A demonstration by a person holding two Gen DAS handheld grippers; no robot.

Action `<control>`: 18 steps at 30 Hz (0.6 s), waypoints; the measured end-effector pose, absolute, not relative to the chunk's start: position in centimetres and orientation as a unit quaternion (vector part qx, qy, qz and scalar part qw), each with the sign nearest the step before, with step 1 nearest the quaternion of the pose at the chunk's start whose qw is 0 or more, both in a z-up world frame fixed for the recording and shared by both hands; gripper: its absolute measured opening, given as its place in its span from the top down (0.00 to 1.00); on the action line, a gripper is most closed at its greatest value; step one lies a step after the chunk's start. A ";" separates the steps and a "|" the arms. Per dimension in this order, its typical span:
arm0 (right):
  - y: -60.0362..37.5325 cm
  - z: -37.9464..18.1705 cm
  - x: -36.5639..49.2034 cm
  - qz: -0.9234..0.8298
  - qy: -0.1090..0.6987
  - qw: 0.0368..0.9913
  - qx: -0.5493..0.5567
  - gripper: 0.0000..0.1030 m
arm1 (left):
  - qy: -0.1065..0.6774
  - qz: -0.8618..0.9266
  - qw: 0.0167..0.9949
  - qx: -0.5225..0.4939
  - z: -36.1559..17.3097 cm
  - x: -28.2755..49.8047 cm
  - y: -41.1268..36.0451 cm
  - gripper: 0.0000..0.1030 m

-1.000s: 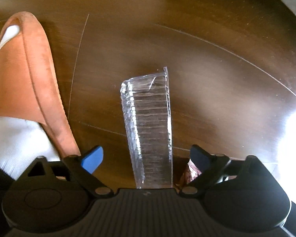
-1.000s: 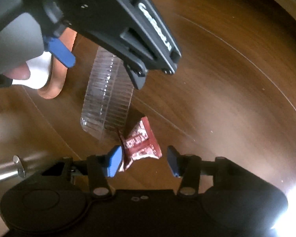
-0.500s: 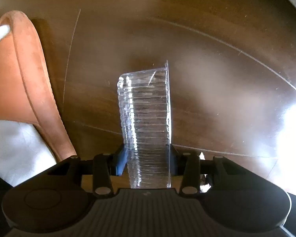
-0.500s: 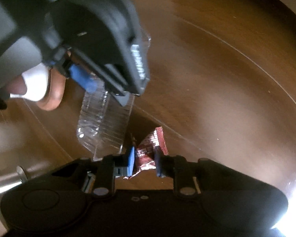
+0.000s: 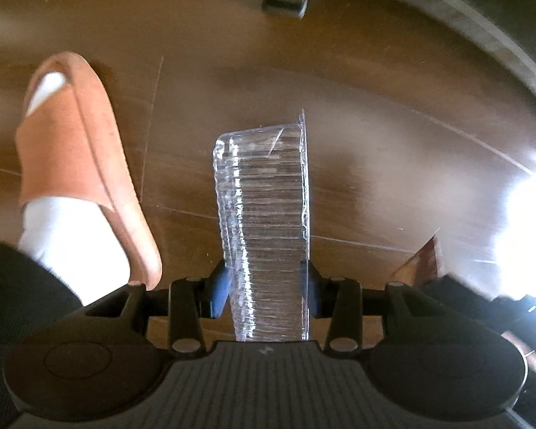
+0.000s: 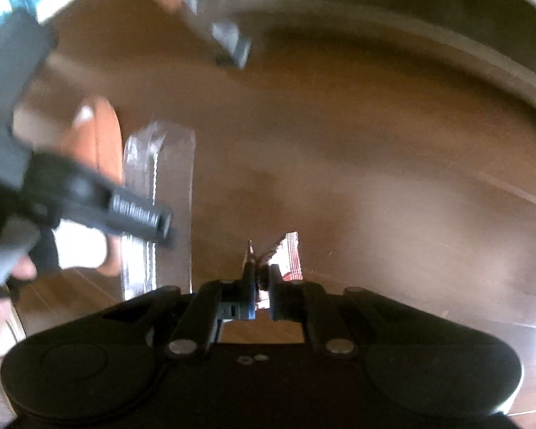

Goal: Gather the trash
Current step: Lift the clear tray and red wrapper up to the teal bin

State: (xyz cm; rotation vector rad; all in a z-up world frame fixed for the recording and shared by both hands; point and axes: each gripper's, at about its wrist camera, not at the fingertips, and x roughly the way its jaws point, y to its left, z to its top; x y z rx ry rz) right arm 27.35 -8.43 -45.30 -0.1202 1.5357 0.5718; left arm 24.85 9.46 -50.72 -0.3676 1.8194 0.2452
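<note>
The clear plastic tray point(image 5: 264, 221) sits at the centre of the left wrist view, its long axis running straight out from the left gripper point(image 5: 264, 286), whose fingers are clamped on its near end. The red wrapper point(image 6: 286, 254) is pinched at its near edge between the nearly closed fingers of the right gripper point(image 6: 262, 286), low centre of the right wrist view. Both pieces appear lifted above the wooden floor point(image 5: 375, 143), with an orange slipper point(image 5: 78, 164) at the left, so the carry depends on keeping both grips tight
</note>
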 end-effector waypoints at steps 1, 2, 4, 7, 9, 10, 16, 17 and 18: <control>-8.7 -43.7 27.7 0.255 0.675 0.691 -0.053 0.94 | 0.778 0.103 0.599 -0.158 -49.7 24.9 9.3 0.60; -9.0 -42.4 27.8 0.255 0.666 0.699 -0.054 0.94 | 0.772 0.095 0.608 -0.162 -48.2 24.8 9.1 0.60; -9.7 -39.3 27.8 0.259 0.647 0.715 -0.054 0.94 | 0.759 0.080 0.625 -0.164 -45.3 24.5 8.6 0.60; -10.6 -34.6 27.0 0.262 0.618 0.739 -0.052 0.94 | 0.733 0.057 0.658 -0.162 -40.5 23.5 8.4 0.60; -11.2 -31.2 26.2 0.260 0.596 0.758 -0.049 0.94 | 0.715 0.041 0.681 -0.156 -37.7 22.7 8.0 0.60; -11.3 -29.9 25.4 0.259 0.587 0.766 -0.043 0.94 | 0.706 0.036 0.690 -0.154 -36.2 22.1 7.6 0.60; -12.8 -21.5 21.6 0.250 0.515 0.819 -0.033 0.95 | 0.635 0.017 0.763 -0.122 -26.5 19.1 6.2 0.60; -13.0 -19.9 21.1 0.246 0.502 0.829 -0.032 0.95 | 0.622 0.015 0.774 -0.119 -24.9 18.6 6.0 0.60; -13.5 -18.1 20.5 0.242 0.488 0.838 -0.029 0.95 | 0.609 0.012 0.784 -0.115 -23.8 18.3 5.8 0.60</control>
